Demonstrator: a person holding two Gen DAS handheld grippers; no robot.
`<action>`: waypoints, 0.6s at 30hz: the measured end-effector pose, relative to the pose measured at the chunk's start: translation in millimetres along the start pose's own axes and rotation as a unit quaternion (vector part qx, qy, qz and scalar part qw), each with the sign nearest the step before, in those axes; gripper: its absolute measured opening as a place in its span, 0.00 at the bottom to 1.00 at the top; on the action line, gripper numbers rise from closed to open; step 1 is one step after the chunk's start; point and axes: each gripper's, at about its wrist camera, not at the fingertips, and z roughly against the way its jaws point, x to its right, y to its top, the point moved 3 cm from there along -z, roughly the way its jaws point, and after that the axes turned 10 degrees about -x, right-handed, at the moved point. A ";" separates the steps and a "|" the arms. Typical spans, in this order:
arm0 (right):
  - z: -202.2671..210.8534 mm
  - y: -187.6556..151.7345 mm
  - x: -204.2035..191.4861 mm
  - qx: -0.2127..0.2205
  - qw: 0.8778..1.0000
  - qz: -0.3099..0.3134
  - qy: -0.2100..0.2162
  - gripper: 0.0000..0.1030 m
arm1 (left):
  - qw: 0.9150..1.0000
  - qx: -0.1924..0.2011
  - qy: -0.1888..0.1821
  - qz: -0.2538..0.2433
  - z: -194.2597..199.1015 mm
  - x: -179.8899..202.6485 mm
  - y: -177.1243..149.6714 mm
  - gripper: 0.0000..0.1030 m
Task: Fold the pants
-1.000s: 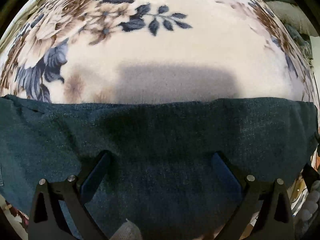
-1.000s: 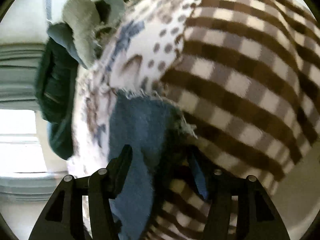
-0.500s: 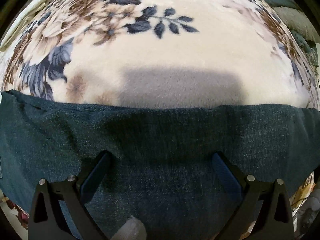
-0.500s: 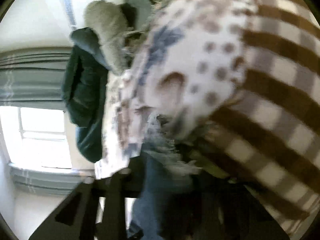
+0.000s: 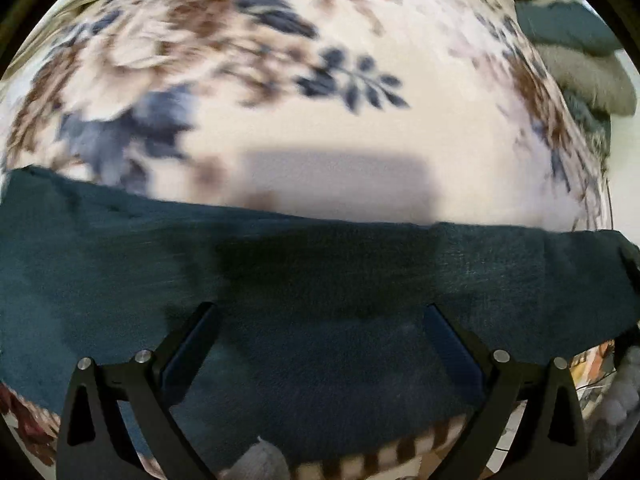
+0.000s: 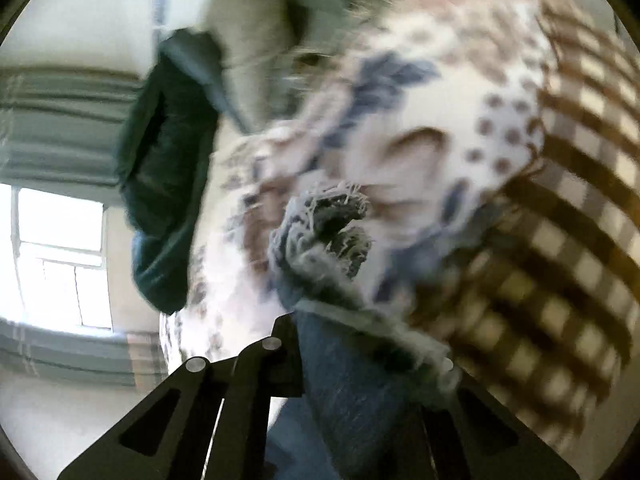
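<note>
Dark blue denim pants [image 5: 320, 280] lie flat across the floral blanket [image 5: 360, 128] in the left wrist view. My left gripper [image 5: 320, 320] is open, both fingers spread wide just over the denim, holding nothing. In the right wrist view my right gripper [image 6: 360, 352] is shut on the frayed hem of a pant leg [image 6: 328, 232], which is lifted off the blanket; the denim [image 6: 352, 392] fills the gap between the fingers and hides the right one. The view is blurred by motion.
A brown checked blanket [image 6: 560, 280] lies to the right of the floral one [image 6: 400, 112]. A dark green garment [image 6: 168, 168] and a grey bundle [image 6: 248, 48] lie at the bed's far end. A window [image 6: 60, 260] is at left.
My right gripper closed on the frayed pant hem and lifted it off the bed, tilting up toward the window. My left gripper drew back slightly and stayed open over the denim.
</note>
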 end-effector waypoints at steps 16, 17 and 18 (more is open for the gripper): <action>-136.6 -276.5 -171.7 -0.135 0.974 0.171 -0.064 0.07 | 0.993 0.051 0.031 0.099 99.8 -228.2 -73.3 1.00; -155.0 -294.7 -174.0 -0.146 0.970 0.180 -0.073 0.07 | 0.993 0.051 0.034 0.105 99.4 -243.7 -78.2 1.00; -169.5 -311.0 -176.0 -0.155 0.967 0.188 -0.078 0.07 | 0.992 0.052 0.038 0.110 99.0 -259.4 -83.0 1.00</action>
